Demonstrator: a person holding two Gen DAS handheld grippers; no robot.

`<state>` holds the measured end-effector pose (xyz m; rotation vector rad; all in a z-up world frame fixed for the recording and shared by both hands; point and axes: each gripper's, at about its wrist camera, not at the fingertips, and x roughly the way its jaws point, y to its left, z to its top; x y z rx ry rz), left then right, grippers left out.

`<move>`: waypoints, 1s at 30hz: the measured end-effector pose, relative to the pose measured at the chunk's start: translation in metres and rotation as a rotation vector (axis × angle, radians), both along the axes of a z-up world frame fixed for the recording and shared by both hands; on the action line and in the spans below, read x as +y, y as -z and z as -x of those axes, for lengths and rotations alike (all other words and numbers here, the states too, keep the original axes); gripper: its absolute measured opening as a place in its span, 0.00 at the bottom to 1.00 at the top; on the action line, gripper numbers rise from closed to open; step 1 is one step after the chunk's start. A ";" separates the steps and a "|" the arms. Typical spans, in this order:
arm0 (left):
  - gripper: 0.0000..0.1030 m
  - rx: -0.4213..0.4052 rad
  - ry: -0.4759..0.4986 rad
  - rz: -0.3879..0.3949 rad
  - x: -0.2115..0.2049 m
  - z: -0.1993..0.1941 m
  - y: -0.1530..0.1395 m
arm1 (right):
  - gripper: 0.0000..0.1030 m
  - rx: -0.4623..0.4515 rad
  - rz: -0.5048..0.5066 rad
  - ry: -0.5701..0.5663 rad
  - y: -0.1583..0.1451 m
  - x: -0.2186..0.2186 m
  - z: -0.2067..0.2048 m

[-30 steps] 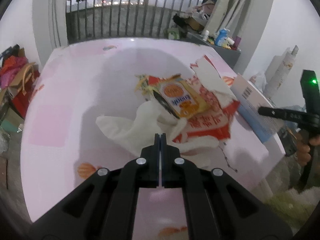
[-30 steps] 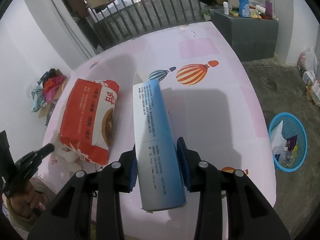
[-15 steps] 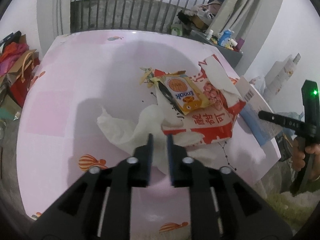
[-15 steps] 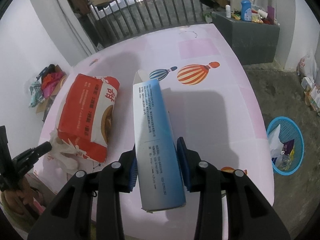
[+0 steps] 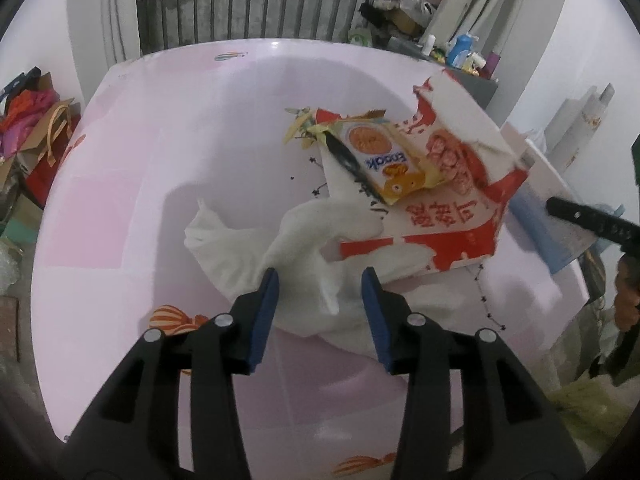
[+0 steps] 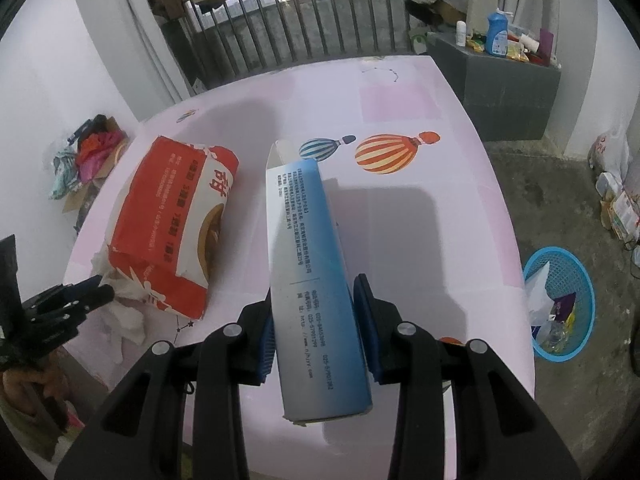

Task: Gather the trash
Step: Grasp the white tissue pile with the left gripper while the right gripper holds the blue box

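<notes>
Left gripper [image 5: 320, 284] jaws parted about halfway, just been opening, blue pads either side of the white tissue [image 5: 288, 252] but not pressing it; nothing held. Tissue lies crumpled on the pink table [image 5: 160, 160], spread from near the pads up and right, its far end tucked under the red-white bag [image 5: 452, 216]. Bag lies flat, torn end up, long axis running from the near right edge away toward the railing [image 5: 240, 8]. Orange snack wrapper [image 5: 384, 156] sits on top of the bag's left part, long axis diagonal, with a dark strip along its left edge, can't tell what it is. Right gripper [image 6: 314, 316] clamped on the blue-white box [image 6: 308, 264], pads pressing both long sides near its close end. Box long axis points straight away from the camera, far end with open flap toward the balloon print [image 6: 386, 154]; can't tell if its far end rests on the table or hangs just above it. In the right view the bag [image 6: 172, 220] lies left of the box, roughly parallel to it, apart from it. Blue basket [image 6: 560, 304] on the floor right of the table, some trash already in it. In the left view the box [image 5: 536, 216] and right gripper tip show at the table's right edge. Person's hand [image 5: 626, 300] visible low right.
</notes>
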<state>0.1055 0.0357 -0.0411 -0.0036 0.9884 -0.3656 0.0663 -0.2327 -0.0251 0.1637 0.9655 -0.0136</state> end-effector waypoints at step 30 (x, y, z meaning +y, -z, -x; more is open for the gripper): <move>0.03 -0.193 -0.009 -0.098 0.001 0.014 -0.047 | 0.33 -0.011 0.000 -0.001 -0.002 -0.001 -0.001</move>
